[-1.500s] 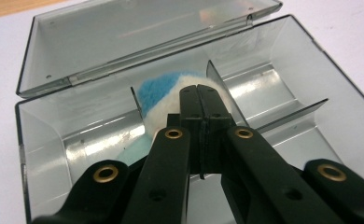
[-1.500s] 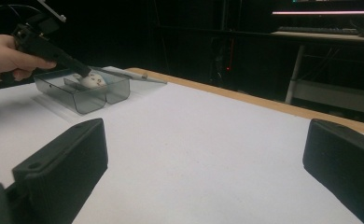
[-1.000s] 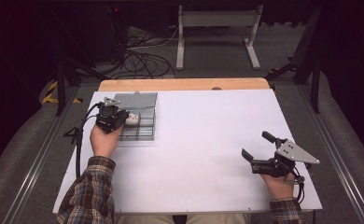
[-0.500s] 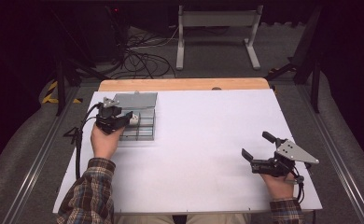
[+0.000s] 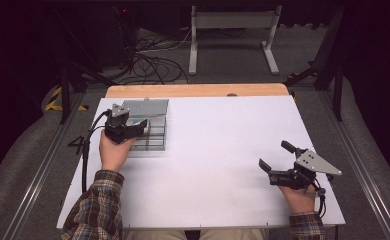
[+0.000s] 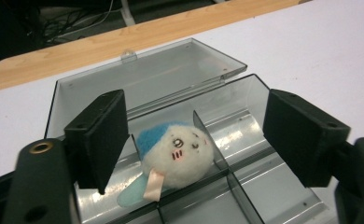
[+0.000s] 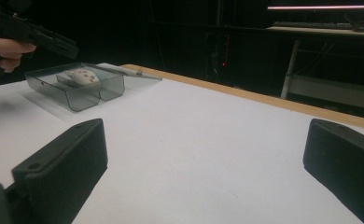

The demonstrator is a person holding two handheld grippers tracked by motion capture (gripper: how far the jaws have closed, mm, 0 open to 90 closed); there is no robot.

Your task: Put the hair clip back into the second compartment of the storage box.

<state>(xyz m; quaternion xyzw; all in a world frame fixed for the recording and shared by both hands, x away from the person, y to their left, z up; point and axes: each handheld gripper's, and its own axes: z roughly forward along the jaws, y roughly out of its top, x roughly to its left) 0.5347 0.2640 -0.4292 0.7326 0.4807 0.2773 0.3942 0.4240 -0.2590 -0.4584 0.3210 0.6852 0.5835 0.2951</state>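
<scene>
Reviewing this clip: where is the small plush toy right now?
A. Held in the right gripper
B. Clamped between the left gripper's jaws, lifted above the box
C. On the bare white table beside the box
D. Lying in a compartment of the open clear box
D: the plush toy lies in a compartment of the clear box, whose lid is folded back; the left gripper stands open around it, pads clear of it.

The box (image 6: 245,135) at the centre of the left gripper view is seen to be made of smoky, see-through plastic, glossy and smooth. The toy (image 6: 175,154) inside it is covered in soft, fuzzy plush. The desk (image 5: 223,165) is topped with matt white, edged at the upper frame with pale wood.
</scene>
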